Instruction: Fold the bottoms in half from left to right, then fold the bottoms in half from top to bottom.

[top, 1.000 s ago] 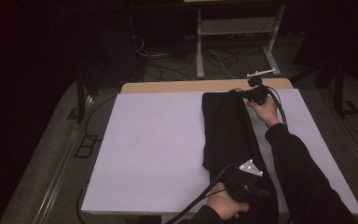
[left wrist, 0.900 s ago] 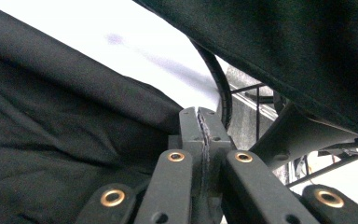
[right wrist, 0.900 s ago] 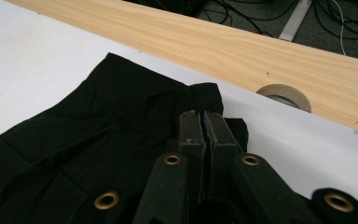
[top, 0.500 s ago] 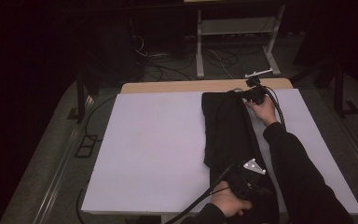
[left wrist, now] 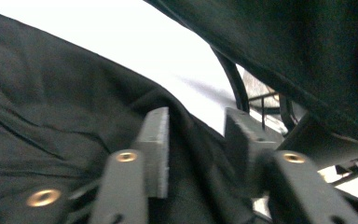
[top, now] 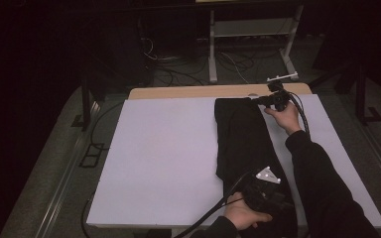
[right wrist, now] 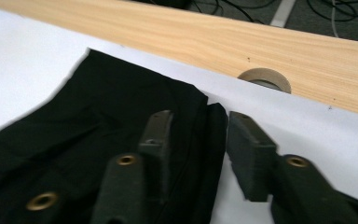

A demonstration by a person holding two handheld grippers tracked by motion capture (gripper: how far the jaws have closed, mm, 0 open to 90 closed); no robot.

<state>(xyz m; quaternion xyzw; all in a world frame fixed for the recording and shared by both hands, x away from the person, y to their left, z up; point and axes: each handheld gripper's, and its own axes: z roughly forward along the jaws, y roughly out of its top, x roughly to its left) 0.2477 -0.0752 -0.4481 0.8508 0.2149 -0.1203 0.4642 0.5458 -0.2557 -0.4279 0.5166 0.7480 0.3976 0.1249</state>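
A black garment (top: 243, 144) lies folded in a long strip on the white table cover (top: 163, 158), running from the far edge to the near edge. My right gripper (top: 264, 101) sits at its far right corner. In the right gripper view the jaws have just been opening and my right gripper (right wrist: 200, 140) is open, the garment (right wrist: 98, 135) edge lying loose between the pads. My left gripper (top: 265, 193) rests on the near end. Its jaws have also just been opening: my left gripper (left wrist: 196, 140) is open, with garment (left wrist: 51, 121) folds lying between the pads.
A bare wooden strip (top: 193, 92) with a round cable hole (right wrist: 264, 79) borders the far side of the cover. Beyond it stand a metal frame (top: 250, 34) and floor cables (top: 178, 69). The person's right sleeve (top: 317, 183) lies along the garment's right side.
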